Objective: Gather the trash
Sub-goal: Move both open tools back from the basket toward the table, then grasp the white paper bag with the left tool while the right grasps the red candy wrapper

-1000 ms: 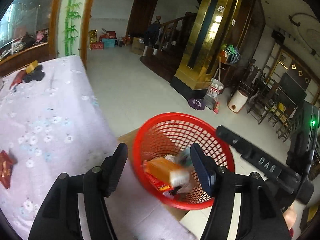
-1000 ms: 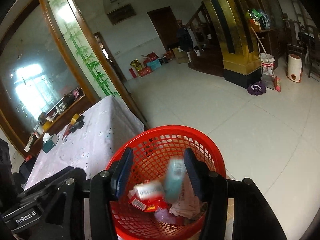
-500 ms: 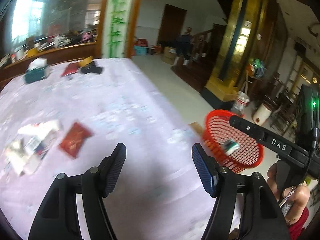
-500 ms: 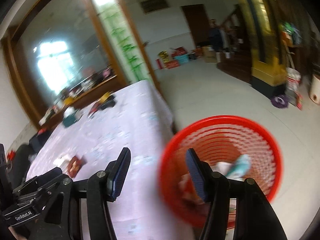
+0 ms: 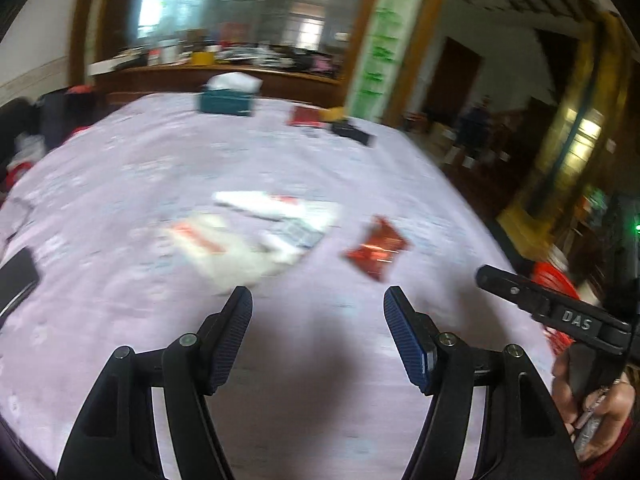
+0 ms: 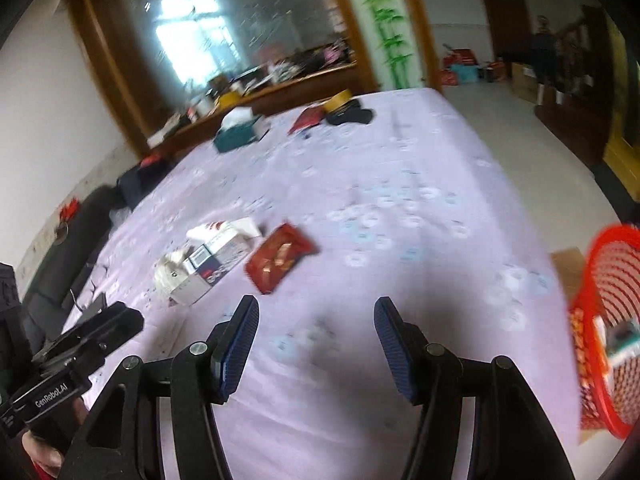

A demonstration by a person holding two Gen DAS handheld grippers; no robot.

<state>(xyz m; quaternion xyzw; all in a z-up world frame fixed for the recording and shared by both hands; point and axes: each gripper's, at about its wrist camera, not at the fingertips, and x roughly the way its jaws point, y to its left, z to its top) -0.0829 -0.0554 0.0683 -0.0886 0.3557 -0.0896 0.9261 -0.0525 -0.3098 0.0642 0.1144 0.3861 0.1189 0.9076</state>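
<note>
**Both tongs empty, heading for trash on bench**

Left to right across the bench: crumpled white wrappers, small printed boxes, then a red foil packet, all close together mid-bench. Basket off the bench's right edge, already holding trash. Left tongs spread, nothing between. Right tongs spread, empty, jaws just been opening. Trash looks light; wrappers soft and crushable, boxes thin card, foil likely slippery and flat. Best pinch a raised edge or a box's narrow sides.
</note>
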